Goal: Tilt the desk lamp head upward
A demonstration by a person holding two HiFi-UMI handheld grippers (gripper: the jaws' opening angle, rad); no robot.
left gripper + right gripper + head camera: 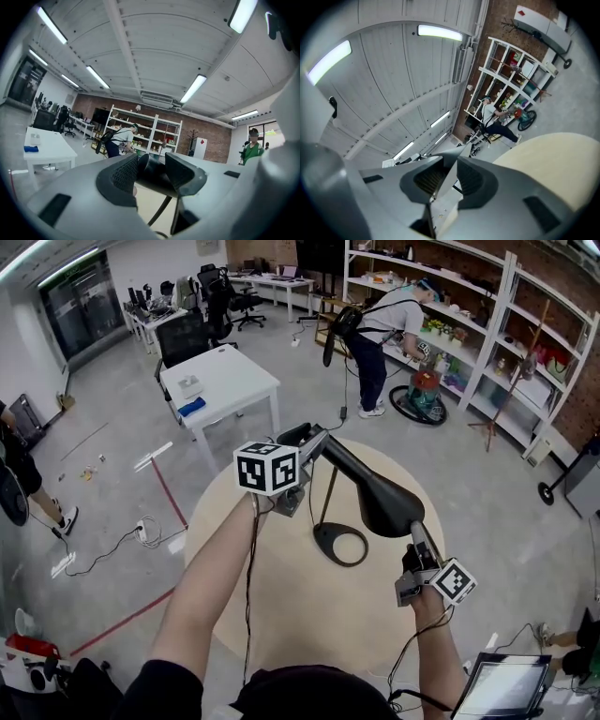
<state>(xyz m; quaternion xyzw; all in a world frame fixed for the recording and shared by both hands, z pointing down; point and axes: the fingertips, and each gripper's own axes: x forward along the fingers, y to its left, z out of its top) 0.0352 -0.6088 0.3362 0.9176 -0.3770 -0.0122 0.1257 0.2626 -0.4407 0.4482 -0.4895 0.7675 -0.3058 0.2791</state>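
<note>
Left gripper (151, 171): I have its jaws closed on the lamp's neck (153, 177), a dark rounded tube that fills the gap between the ribbed pads, just behind the hinge. The gripper lies about level.

Right gripper (449, 180): its jaws are nearly together, and a thin grey edge stands pinched between the pads. By the head view this is the free tip of the lamp head (380, 491), which I hold from below.

Desk lamp: the head runs as a long black shell from one gripper to the other and slopes down toward the right one. A thin stem (328, 495) drops to a ring base (339, 545) on the round table (281, 624).

Handling, as I judge it: the lamp is light and rigid, and its hinge is probably stiff with friction. The shell looks smooth, so a pinch on its thin tip could slip. The tip gives the most leverage for tilting. The neck is the right place to brace, since the small base could lift or slide if the hinge resists.
</note>
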